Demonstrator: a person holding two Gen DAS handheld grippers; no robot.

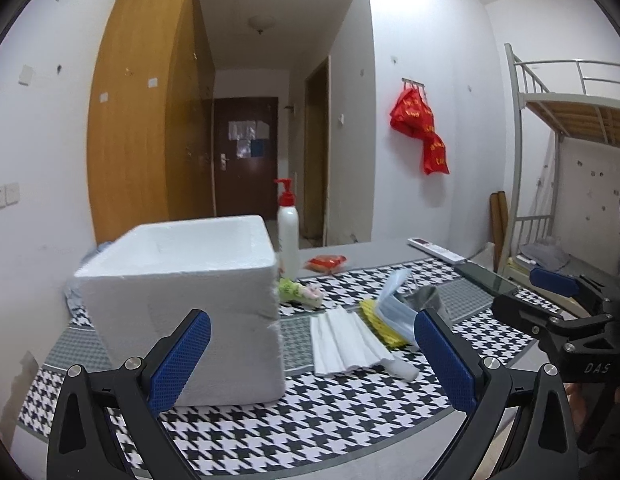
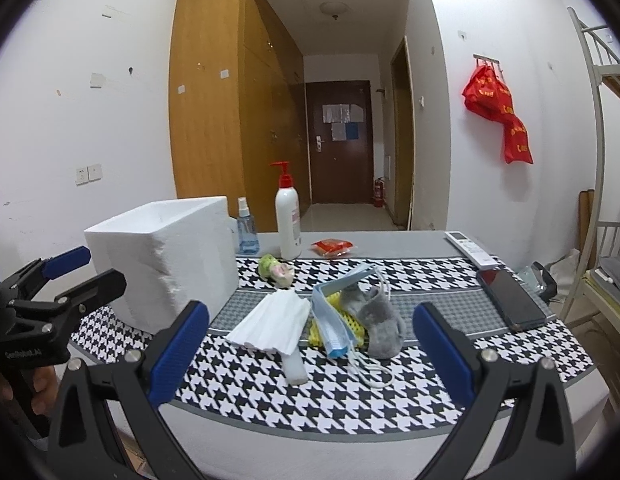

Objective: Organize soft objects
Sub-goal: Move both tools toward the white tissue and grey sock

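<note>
On the houndstooth mat [image 2: 350, 396], a white foam box [image 2: 165, 260] stands open-topped; everything else sits to its right. Just beside it lies a folded white cloth [image 2: 273, 324], then a blue face mask [image 2: 334, 320] over a yellow mesh piece [image 2: 322, 332], with a grey sock [image 2: 380, 320] touching the mask. Behind these, near the box's far corner, rests a small green plush toy [image 2: 275, 270]. Left gripper [image 1: 310, 360] and right gripper [image 2: 310, 356] both hover with fingers spread wide, holding nothing.
</note>
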